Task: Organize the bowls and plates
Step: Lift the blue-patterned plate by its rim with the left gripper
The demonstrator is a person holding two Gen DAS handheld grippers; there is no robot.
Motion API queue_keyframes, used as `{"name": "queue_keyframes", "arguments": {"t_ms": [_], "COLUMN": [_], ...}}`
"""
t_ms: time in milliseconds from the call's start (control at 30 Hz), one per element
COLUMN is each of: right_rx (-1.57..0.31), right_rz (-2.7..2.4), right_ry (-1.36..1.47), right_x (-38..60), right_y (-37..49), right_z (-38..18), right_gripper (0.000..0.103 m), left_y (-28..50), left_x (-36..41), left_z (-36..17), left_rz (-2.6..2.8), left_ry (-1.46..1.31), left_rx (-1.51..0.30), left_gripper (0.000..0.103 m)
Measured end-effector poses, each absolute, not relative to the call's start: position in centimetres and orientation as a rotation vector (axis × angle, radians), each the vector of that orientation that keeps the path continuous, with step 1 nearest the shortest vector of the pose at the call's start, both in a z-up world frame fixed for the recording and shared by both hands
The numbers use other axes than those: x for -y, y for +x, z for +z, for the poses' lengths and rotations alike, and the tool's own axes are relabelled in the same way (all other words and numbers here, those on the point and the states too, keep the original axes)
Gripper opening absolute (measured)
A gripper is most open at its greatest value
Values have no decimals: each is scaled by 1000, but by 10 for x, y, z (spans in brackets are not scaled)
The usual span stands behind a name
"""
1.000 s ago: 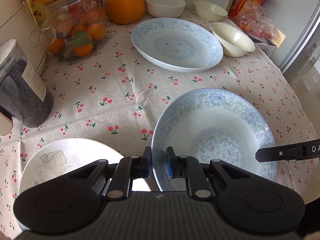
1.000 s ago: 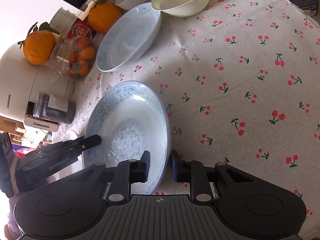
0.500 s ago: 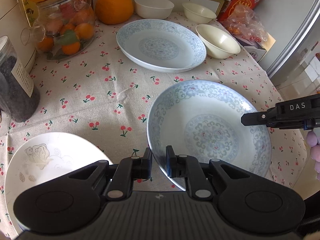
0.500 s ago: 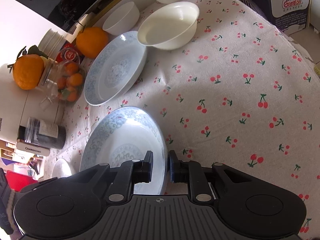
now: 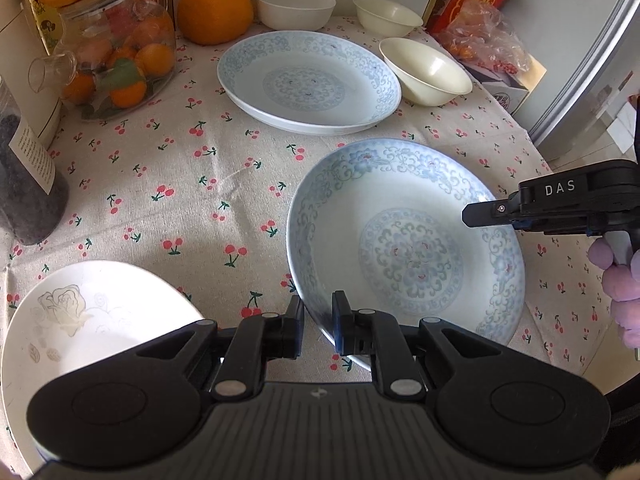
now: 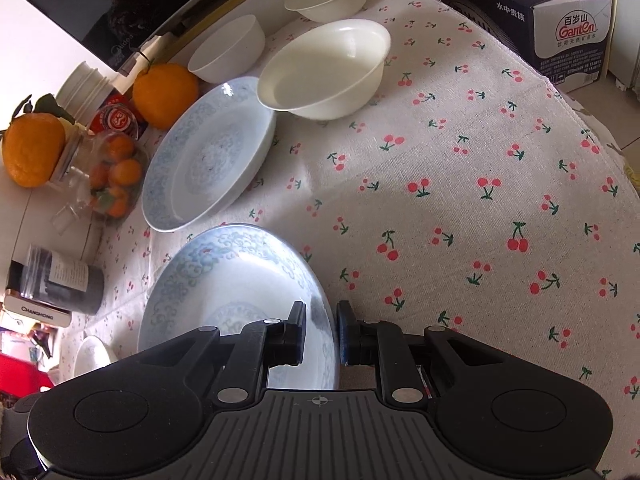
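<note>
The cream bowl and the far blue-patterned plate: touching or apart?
Cannot tell. In the right wrist view the cream bowl overlaps the far plate's rim; the left wrist view shows no plain gap either.

Open cloth lies on my worktop (image 5: pixel 192 184) left of the near blue plate (image 5: pixel 404 240), between it and the dark jar (image 5: pixel 28 200); I could pass there. A white rose-printed plate (image 5: pixel 80 320) takes the near left corner. Ahead, a second blue plate (image 5: pixel 308 80) blocks the middle, with a cream bowl (image 5: pixel 426 70) just beside its right edge and two more bowls (image 5: pixel 296 8) behind. A glass jar of oranges (image 5: pixel 116 60) and a large orange (image 5: pixel 216 8) close the far left. From the right wrist view, a broad stretch of cloth (image 6: pixel 460 200) right of the plates stands free up to the carton (image 6: pixel 560 32).
</note>
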State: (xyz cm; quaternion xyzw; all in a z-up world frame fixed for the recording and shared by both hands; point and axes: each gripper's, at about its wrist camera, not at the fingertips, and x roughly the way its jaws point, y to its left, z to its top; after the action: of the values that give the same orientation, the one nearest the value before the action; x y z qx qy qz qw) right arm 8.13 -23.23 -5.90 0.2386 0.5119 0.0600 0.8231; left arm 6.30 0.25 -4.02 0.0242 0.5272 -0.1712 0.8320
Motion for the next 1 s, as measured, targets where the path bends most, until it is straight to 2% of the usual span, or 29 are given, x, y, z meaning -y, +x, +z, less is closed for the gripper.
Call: {"name": "queue_keyframes", "arguments": {"t_ms": [700,800,900,1000], "right_rx": [-1108,-1114,-1119,-1111], "right_rz": [129,129,131,137], "right_ry": [499,497,516,534], "right_x": [230,229,230,231], "right_y": [82,83,84,84], "right_z": [-58,-57,-57,-53], "right_gripper": [19,20,23,34], "left_y": [63,63,64,66], "left_x": [1,1,2,2], "left_z": [-40,-36,-33,-30], "left_rz": [-358,-354,-355,-351], "left_ry": [66,78,73,62], "left_rx": [-1129,-1112,-1101,-1095], "left_gripper": [14,23,25,32]}}
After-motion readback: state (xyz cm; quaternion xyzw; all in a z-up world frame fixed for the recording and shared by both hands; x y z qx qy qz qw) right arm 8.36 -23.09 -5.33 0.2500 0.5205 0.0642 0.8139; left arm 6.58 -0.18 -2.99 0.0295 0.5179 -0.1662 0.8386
